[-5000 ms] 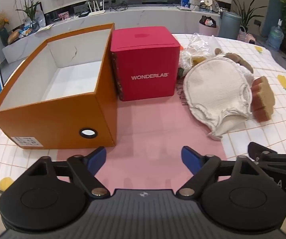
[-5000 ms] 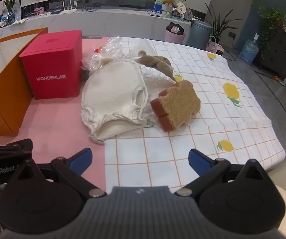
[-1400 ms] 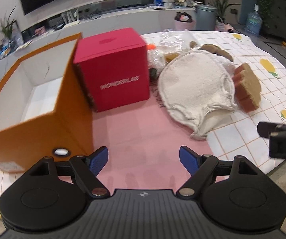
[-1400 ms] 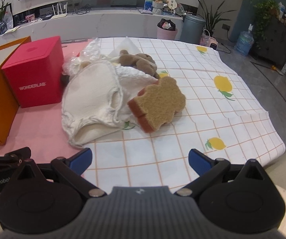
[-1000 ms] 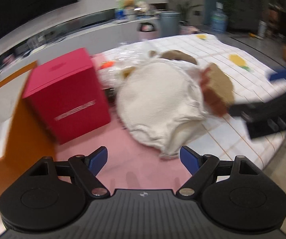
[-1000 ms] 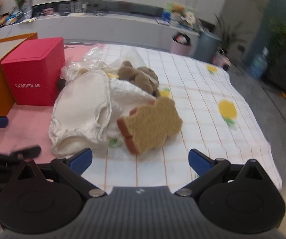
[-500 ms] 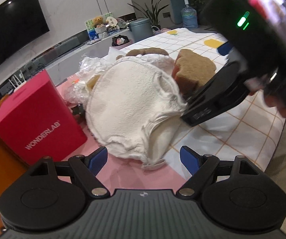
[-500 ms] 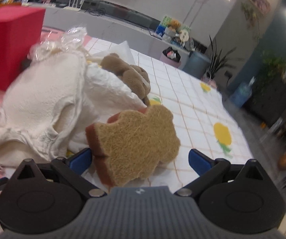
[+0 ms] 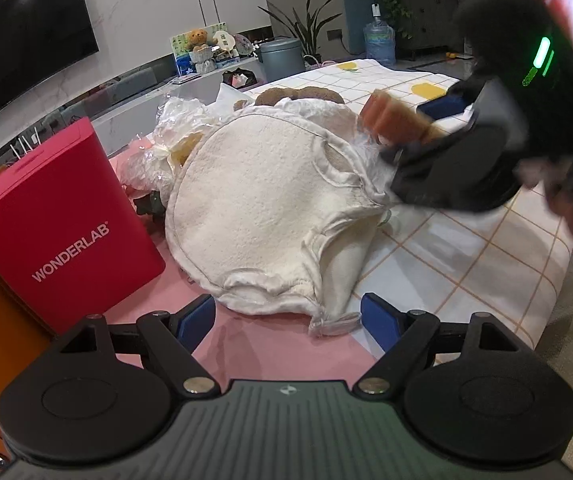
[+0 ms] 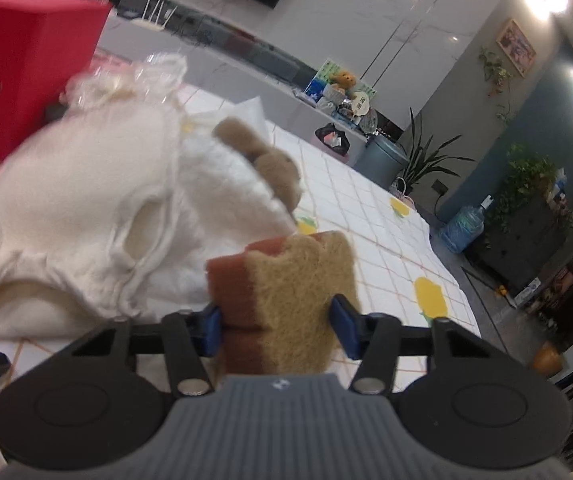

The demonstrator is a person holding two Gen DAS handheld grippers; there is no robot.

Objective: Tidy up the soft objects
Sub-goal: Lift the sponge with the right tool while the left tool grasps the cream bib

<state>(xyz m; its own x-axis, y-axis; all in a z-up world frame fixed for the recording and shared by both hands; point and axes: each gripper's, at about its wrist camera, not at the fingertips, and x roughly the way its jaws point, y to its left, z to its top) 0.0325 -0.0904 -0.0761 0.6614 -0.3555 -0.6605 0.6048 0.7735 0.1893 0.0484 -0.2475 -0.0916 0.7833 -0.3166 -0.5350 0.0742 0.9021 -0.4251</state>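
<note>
Having just narrowed, right gripper (image 10: 276, 328) was clamped on sponge (image 10: 286, 300) beside cloth (image 9: 262, 216). Left gripper (image 9: 286, 320) was held wide, empty, near cloth edge.

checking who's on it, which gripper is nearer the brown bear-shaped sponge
Right. The right gripper has just been closing and its blue pads now press both sides of the brown bear-shaped sponge. The left gripper hangs open at the near edge of the cream cloth, away from the sponge.
</note>
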